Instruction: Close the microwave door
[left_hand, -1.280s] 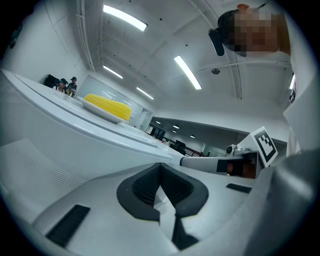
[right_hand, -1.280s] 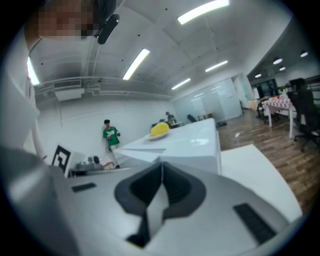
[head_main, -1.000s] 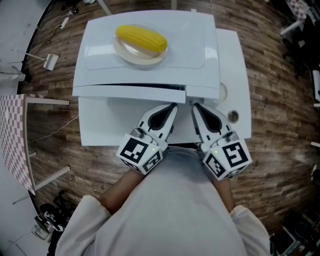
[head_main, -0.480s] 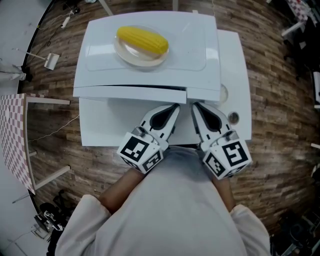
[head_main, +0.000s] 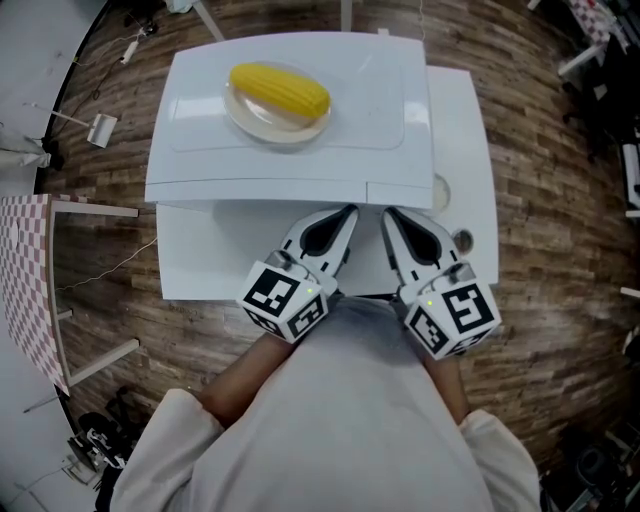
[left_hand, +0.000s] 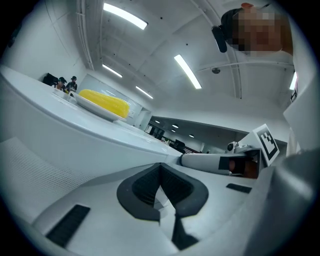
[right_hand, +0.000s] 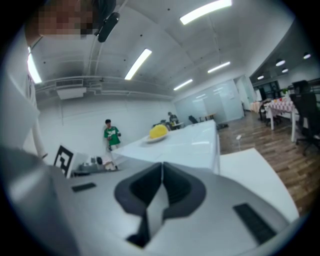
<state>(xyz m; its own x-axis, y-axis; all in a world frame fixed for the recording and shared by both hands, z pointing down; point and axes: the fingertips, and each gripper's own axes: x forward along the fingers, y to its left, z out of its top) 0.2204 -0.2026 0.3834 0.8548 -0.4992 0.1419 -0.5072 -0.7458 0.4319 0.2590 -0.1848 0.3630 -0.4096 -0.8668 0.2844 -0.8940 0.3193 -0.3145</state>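
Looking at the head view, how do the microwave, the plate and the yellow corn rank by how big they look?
1. microwave, by far the largest
2. plate
3. corn, nearly as long as the plate, but clearly narrower

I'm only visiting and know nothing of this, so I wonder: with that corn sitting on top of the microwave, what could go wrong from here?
1. The corn lies on a plate just resting on top of the microwave; a hard shove at the front might jolt it off.
2. The left gripper and right gripper sit close together, fingers shut; they might knock each other.
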